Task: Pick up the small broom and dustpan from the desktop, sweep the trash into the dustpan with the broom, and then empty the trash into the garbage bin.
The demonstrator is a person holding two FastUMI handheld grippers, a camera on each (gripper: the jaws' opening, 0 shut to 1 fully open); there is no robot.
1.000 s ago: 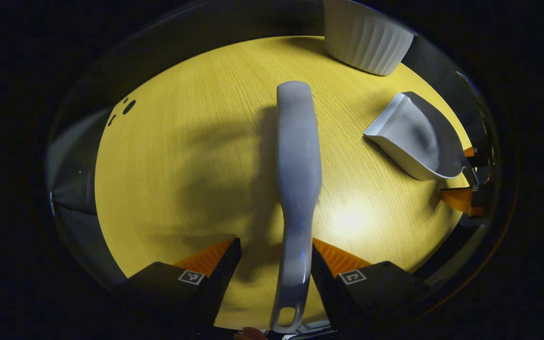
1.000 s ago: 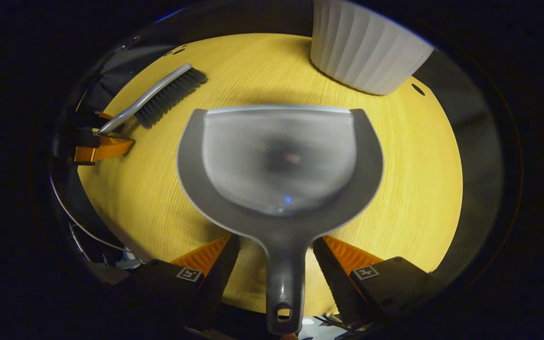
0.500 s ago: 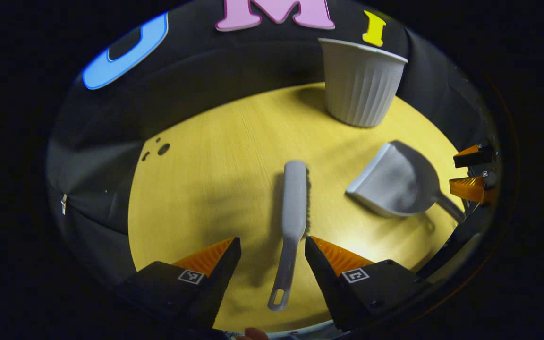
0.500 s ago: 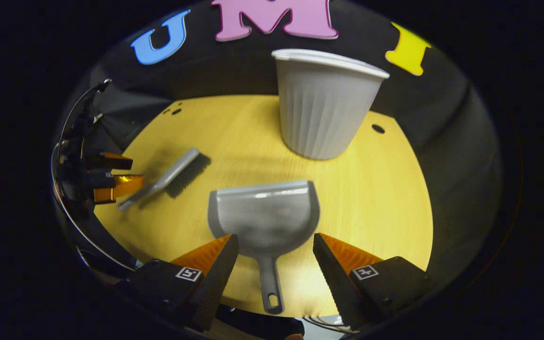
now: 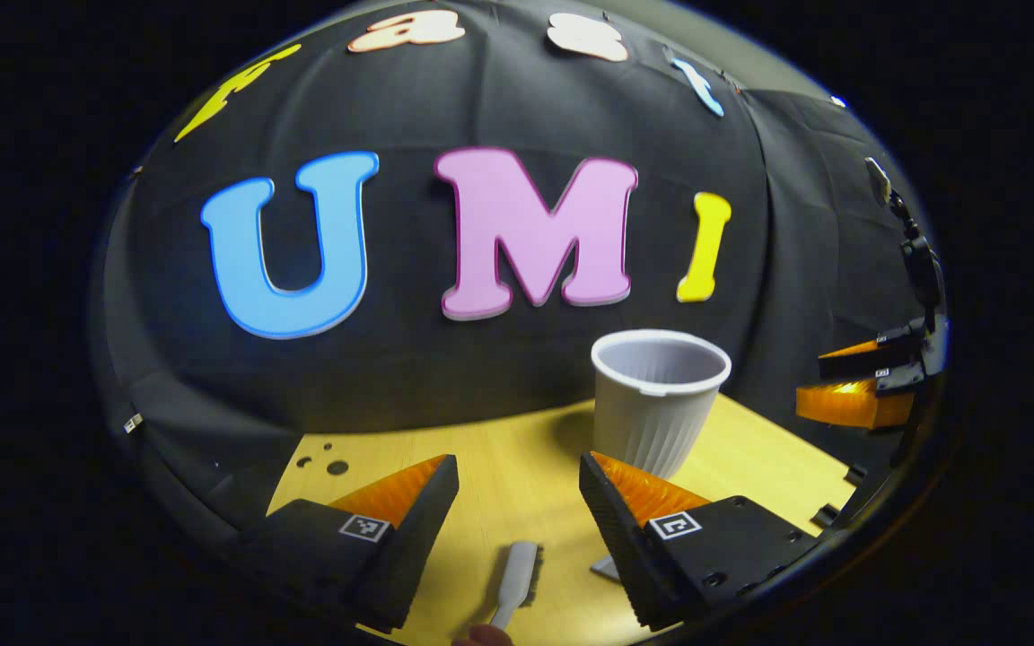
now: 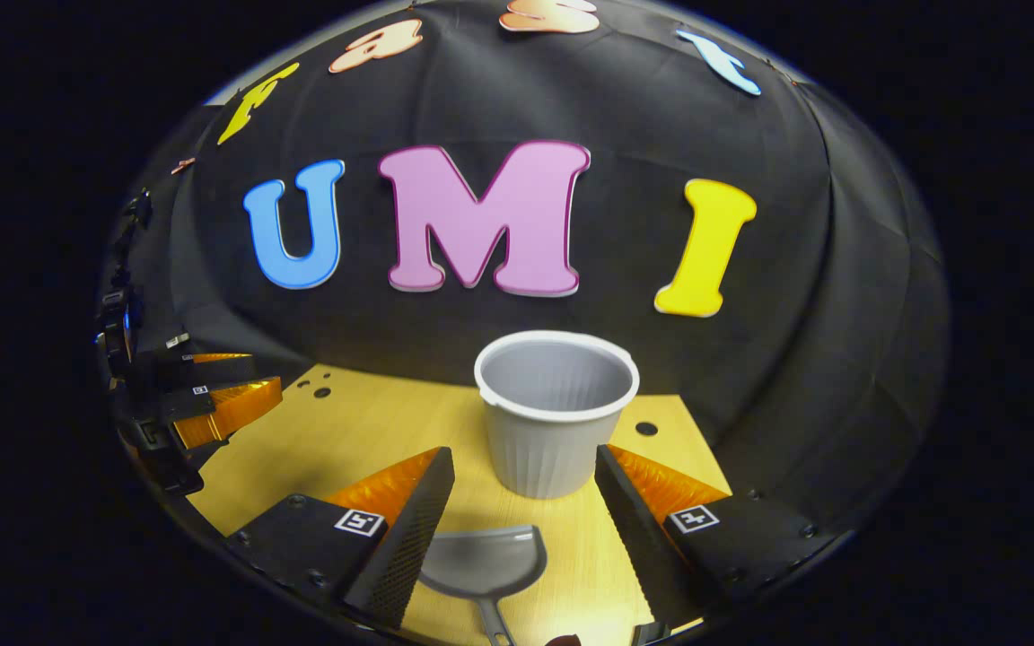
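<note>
Yellow wood-grain surface (image 6: 364, 431) carries a white ribbed plastic garbage bin (image 6: 556, 408), a tapered cup shape standing upright near the booth's black cloth wall. In the left gripper view the left tongs (image 5: 517, 489) stand apart, holding nothing; the broom (image 5: 517, 581) lies on the surface below and between them, its pale rounded back uppermost, long axis pointing away toward the wall. In the right gripper view the right tongs (image 6: 524, 484) are likewise spread and empty; the grey smooth dustpan (image 6: 484, 563) lies flat beneath them, its straight mouth toward the bin, handle toward the camera.
</note>
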